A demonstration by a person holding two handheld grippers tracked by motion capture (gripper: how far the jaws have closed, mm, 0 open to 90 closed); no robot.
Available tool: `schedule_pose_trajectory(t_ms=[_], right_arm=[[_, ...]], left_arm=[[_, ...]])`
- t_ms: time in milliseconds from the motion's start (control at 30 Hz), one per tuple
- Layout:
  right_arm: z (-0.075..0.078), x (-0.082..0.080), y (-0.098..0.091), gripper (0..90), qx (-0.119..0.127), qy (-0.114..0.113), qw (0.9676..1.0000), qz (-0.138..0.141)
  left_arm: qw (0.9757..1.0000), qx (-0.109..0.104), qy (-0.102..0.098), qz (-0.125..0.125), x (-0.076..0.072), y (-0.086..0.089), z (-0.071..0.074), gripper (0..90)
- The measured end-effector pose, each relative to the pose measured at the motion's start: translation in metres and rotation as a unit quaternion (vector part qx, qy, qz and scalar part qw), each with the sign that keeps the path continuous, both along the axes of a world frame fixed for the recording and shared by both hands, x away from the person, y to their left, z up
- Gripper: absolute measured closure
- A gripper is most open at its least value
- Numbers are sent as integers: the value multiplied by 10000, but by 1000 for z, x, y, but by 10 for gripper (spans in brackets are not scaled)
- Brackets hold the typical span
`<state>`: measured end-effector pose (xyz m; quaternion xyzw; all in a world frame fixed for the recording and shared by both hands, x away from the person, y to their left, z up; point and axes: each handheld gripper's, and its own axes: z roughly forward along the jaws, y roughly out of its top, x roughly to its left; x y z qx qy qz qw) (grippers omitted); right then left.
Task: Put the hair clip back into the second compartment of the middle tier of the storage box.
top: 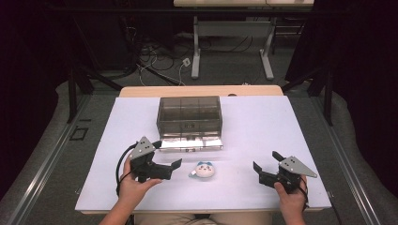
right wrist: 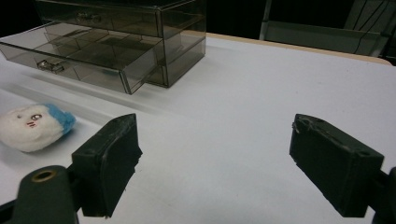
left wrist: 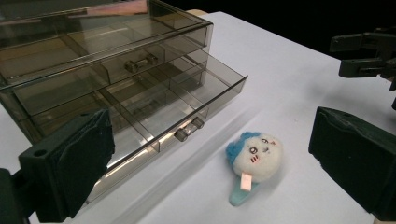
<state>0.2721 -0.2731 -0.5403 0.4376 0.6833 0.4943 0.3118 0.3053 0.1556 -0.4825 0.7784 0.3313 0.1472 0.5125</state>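
A small white plush toy with a blue hood (top: 203,169) (left wrist: 254,156) (right wrist: 31,126) lies on the white table, in front of a smoky clear drawer box (top: 189,116) (left wrist: 93,60) (right wrist: 126,23). The box's bottom drawer (top: 190,143) (left wrist: 187,109) (right wrist: 79,58) is pulled out and looks empty. My left gripper (top: 168,162) (left wrist: 224,172) is open just left of the toy, jaws either side of it in the left gripper view. My right gripper (top: 265,168) (right wrist: 224,163) is open to the toy's right, nothing between its jaws.
The white table top (top: 263,122) has free room right and left of the box. A wooden edge (top: 202,90) runs along its far side. Beyond, on the floor, stand desk legs and cables (top: 159,61).
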Motion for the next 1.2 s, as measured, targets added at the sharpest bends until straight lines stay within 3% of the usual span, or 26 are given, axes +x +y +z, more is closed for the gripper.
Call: schedule_pose_trajectory(t_ms=[667,1200], right_arm=[[-1,1,-1,153,14,7,10000,2],[-1,0,-2,154,-7,72,10000,-3]], left_arm=[[9981,415,265,-368,7,-32,1,2],[9955,576,475,-579,14,-51,-6,5]])
